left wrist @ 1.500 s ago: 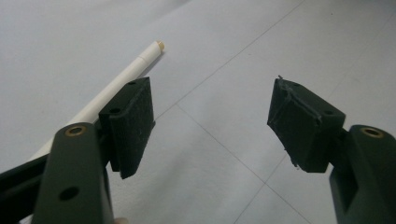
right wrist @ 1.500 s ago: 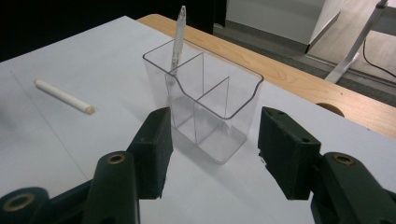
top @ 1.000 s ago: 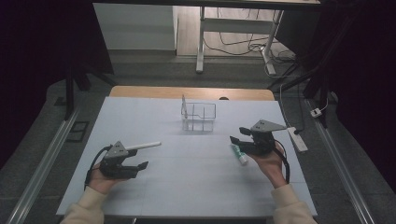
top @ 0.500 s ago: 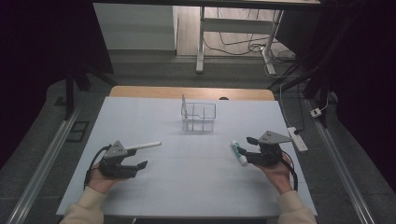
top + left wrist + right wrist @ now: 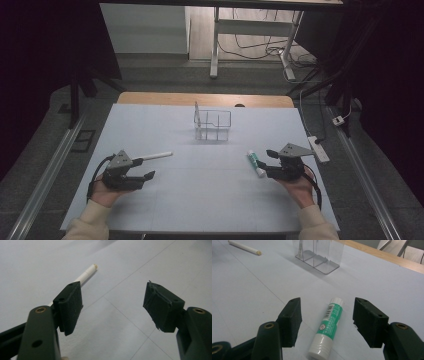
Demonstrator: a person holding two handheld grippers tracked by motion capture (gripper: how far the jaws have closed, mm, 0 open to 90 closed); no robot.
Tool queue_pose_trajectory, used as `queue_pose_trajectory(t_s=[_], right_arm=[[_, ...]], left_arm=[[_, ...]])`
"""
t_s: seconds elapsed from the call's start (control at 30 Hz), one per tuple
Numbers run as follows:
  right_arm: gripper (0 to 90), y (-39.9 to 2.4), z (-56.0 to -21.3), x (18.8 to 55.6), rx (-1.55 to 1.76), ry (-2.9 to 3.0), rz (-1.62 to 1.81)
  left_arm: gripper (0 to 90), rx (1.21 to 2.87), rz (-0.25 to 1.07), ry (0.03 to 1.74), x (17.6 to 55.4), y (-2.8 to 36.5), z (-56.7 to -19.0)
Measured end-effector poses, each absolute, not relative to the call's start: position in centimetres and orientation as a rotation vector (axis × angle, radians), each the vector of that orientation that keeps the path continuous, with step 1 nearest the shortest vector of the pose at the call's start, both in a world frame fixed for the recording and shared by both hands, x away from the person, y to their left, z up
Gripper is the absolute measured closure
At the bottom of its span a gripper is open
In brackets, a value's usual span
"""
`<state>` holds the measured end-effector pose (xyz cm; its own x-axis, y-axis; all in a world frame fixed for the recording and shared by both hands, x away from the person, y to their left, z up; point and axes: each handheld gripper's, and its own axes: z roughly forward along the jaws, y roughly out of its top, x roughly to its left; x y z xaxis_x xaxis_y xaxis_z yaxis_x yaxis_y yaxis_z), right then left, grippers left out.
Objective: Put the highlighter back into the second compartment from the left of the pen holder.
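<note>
The right tongs (image 5: 263, 166) have dropped lower since a second ago, jaws just widening around the glue stick (image 5: 255, 164) lying on the worktop (image 5: 210, 185), untouched. Left tongs (image 5: 145, 172) stay spread beside the white pen (image 5: 155, 156).

Bare tabletop (image 5: 200, 185) between both hands, clear organizer (image 5: 212, 125) standing mid-table, white pen (image 5: 155, 156) beside left hand-held gripper (image 5: 142, 176)

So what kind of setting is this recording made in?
Most likely a lab or workshop set up for recording handling work, not a home. A pale mat covers the table, cables trail over the floor behind, a power strip lies at the mat's edge, and the surroundings are dark.
</note>
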<state>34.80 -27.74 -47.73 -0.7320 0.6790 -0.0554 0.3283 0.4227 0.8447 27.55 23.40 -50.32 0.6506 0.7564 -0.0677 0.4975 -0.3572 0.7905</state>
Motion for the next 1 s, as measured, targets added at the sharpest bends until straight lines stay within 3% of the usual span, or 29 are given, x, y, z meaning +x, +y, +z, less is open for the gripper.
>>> queue_pose_trajectory(t_s=[0.4, 1.0], right_arm=[[39.1, -28.2, -48.0, 34.4, 0.867, 2.291, 1.228], [39.0, -29.4, -47.9, 34.1, 0.879, 2.283, 1.24]], left_arm=[[31.6, 2.042, 0.422, 0.987, 28.2, 24.1, -49.4], [30.0, 2.211, 0.427, 1.026, 32.3, 26.3, -46.4]])
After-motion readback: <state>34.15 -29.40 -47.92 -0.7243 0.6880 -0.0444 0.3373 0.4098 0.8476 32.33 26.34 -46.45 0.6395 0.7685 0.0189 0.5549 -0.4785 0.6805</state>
